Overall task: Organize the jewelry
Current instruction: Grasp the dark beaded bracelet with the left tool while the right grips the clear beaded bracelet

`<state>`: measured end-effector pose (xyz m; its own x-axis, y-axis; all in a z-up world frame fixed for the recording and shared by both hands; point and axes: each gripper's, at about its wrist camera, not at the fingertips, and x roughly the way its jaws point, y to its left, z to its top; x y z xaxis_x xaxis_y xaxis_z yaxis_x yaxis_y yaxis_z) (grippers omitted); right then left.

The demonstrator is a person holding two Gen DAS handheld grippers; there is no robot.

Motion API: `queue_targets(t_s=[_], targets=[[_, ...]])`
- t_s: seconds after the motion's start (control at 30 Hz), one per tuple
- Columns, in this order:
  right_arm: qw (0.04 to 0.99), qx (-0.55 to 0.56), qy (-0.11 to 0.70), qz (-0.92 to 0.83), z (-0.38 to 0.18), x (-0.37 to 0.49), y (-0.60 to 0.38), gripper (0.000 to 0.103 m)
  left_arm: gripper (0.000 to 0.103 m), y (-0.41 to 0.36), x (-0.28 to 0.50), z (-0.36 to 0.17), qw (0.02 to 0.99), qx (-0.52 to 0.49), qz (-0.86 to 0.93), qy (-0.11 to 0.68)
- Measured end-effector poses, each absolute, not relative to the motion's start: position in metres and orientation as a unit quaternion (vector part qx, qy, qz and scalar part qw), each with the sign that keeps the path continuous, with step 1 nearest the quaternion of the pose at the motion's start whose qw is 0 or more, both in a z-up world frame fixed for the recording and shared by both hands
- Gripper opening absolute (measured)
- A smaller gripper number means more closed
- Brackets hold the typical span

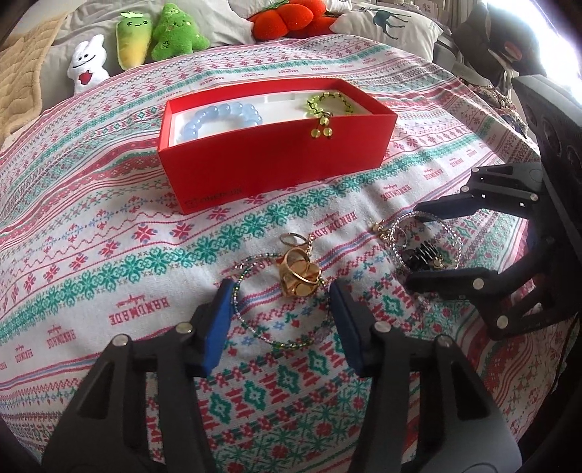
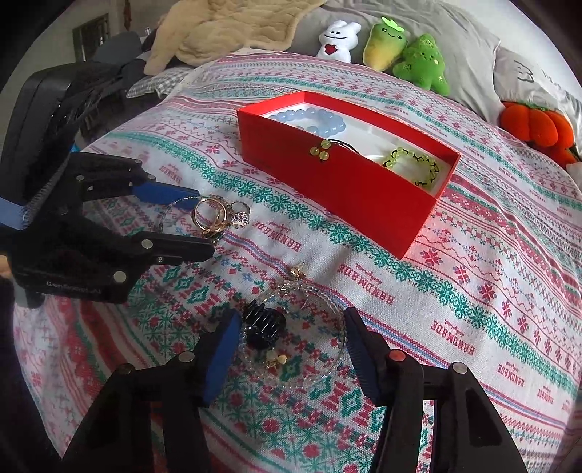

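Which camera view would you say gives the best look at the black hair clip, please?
The right wrist view: the black hair clip lies close, between the open right gripper fingers, inside a clear bead bracelet. The left wrist view shows it small, partly hidden by the gripper.

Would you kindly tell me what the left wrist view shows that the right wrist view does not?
Only the left wrist view shows the deer-print pillow and the whole green bead strand between its fingers. Only the right wrist view shows the grey pillow and a small pale charm. Both show the red box, blue bracelet, yellow bracelet, gold rings and black clip.
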<state>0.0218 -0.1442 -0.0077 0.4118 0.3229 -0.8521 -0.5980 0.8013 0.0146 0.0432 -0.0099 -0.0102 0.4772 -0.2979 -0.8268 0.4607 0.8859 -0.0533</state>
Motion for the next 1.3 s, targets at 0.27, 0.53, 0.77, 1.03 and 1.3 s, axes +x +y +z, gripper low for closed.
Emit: queue_targets(t_s=[0.27,0.53,0.77,1.03,1.3], targets=[[0.83,-0.145,0.459,0.284,-0.001,0.018,-0.144,0.058,0.054,-0.01,0.038,0.0,0.856,0.082,-0.23,0.455],[0.837,-0.135,0.448,0.284,0.01,0.019,-0.146,0.058,0.054,-0.009,0.037,0.018,0.866,0.071,-0.23,0.438],[0.847,-0.121,0.435,0.28,0.025,0.023,-0.151,0.058,0.054,-0.008,0.04,0.03,0.871,0.062,-0.224,0.433],[0.855,-0.11,0.425,0.276,0.039,0.03,-0.155,0.058,0.054,-0.01,0.045,0.04,0.875,0.061,-0.212,0.43],[0.863,-0.103,0.414,0.27,0.048,0.037,-0.152,0.058,0.054,-0.009,0.053,0.05,0.88,0.058,-0.206,0.423]])
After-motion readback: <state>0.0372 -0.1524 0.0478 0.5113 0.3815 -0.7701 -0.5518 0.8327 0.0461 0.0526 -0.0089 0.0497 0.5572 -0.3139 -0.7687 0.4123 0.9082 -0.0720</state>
